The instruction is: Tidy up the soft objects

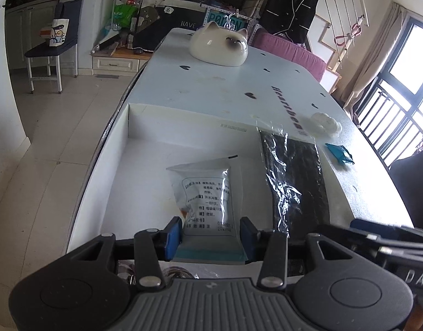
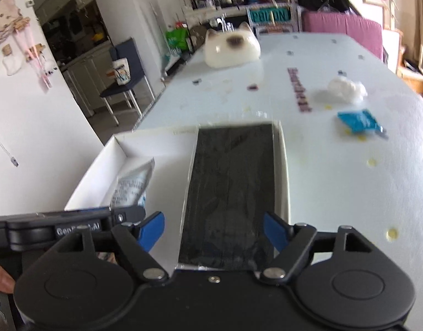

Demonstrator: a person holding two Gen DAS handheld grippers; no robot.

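A: From the left wrist view, the left tongs [image 1: 210, 234] sit part-closed, blue pads on either edge of the white sachet [image 1: 204, 195] in the white box [image 1: 128, 127]. It looks gripped.

B: And the black mask packet [image 1: 294, 182]?

A: Just right of the sachet, long axis running away from us.

B: Right wrist view: the right tongs [image 2: 213, 230] stand wide, pads clear of the packet [image 2: 233, 190] between them. It lies along the box's right wall, dead ahead.

A: 2 items wait on the surface [image 2: 335, 179]: a cotton wad [image 2: 346, 88] and a blue packet [image 2: 357, 121], nearer the right hand.
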